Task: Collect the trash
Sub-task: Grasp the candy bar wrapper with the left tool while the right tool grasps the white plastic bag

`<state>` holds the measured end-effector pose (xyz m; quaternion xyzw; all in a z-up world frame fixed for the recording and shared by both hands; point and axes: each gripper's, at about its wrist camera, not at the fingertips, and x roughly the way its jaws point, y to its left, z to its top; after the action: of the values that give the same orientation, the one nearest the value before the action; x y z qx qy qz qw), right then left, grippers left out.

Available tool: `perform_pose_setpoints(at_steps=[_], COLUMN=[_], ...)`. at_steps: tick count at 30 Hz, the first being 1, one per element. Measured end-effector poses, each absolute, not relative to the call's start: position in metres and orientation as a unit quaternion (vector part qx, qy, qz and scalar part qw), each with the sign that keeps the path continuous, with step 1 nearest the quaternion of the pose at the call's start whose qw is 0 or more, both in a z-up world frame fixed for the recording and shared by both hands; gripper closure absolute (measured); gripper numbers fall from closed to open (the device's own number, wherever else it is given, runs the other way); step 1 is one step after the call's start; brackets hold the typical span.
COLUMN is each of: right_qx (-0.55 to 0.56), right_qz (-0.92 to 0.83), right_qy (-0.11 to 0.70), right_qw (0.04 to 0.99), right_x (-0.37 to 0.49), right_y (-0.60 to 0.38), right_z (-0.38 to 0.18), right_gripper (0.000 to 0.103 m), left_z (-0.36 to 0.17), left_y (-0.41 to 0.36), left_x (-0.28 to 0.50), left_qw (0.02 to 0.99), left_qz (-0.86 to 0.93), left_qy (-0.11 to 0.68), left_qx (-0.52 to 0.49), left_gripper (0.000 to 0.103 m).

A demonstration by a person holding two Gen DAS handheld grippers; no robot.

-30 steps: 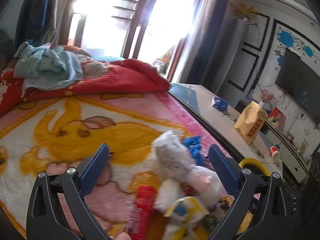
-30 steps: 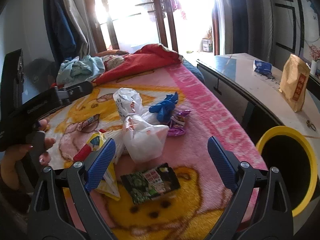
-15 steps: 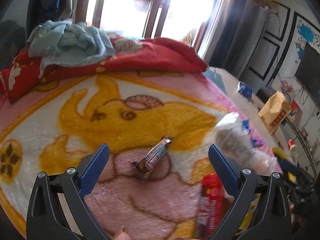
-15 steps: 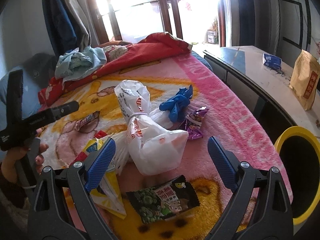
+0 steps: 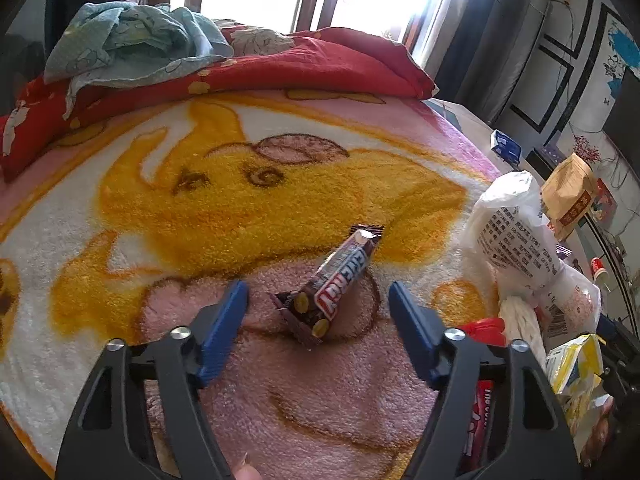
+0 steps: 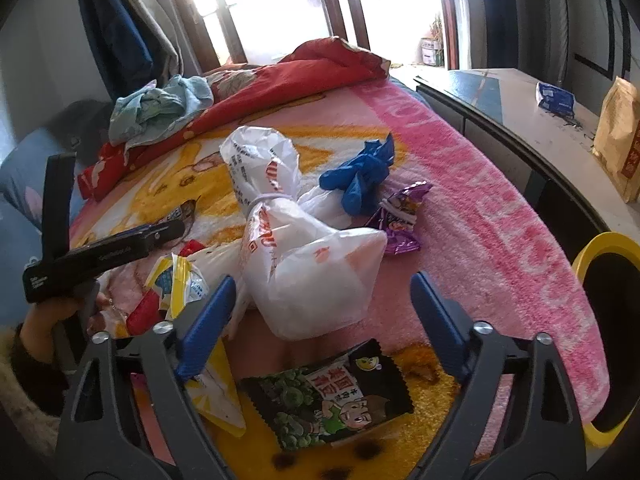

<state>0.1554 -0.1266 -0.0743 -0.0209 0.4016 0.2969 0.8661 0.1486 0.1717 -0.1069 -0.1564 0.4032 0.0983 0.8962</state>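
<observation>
We are closing the left gripper [image 5: 318, 312] around the chocolate bar wrapper [image 5: 336, 280] lying on the blanket [image 5: 240, 200], pads not yet touching, while the right gripper [image 6: 320, 312], empty, is narrowing toward the white bag [image 6: 304, 264], for binning.

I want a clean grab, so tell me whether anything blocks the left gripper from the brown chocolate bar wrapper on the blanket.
Nothing visible does. The brown chocolate bar wrapper lies alone on the pink and yellow plush blanket, between the closing jaws of the left gripper, not yet pinched.
</observation>
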Motion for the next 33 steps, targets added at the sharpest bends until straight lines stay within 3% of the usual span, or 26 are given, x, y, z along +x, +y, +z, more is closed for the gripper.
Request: perform_pose_setpoints(at_steps=[3,6,10,16,18,23,33], right_qx=[-0.023,-0.028,-0.029,-0.028,-0.026,-0.021,-0.004], right_qz=[0.303,0.306,0.305,0.308,0.309,0.314,0.321], right_qy=[0.404,0.402,0.398,0.388,0.384,0.369,0.343], right_qw=[0.863,0.862,0.864,0.868,0.870,0.875,0.883], right_x=[0.153,0.150,0.149,0.148,0.147,0.144,0.141], right_y=[-0.124,-0.123,-0.124,-0.127,-0.128,-0.131,-0.141], right_z=[-0.076,-0.076,-0.074,-0.068,-0.065,-0.055,-0.036], right_gripper=[0.043,0.052,0.057,0.061,0.062,0.065,0.066], left_z=[-0.106,-0.106,-0.106,-0.104,-0.103,-0.101,-0.078], left_y=[0.175,0.178,0.179,0.179,0.179,0.178,0.170], left_x=[0.146,0.144,0.144,0.142,0.142,0.139,0.131], left_qw=[0.896,0.895,0.895,0.896,0.897,0.897,0.908], left_qz=[0.106,0.108,0.108,0.095,0.089,0.079,0.057], left_qy=[0.401,0.400,0.402,0.401,0.400,0.396,0.368], left_qx=[-0.158,-0.161,-0.158,-0.164,-0.167,-0.178,-0.191], left_gripper=[0.054,0.057,0.065,0.069,0.078,0.082,0.083])
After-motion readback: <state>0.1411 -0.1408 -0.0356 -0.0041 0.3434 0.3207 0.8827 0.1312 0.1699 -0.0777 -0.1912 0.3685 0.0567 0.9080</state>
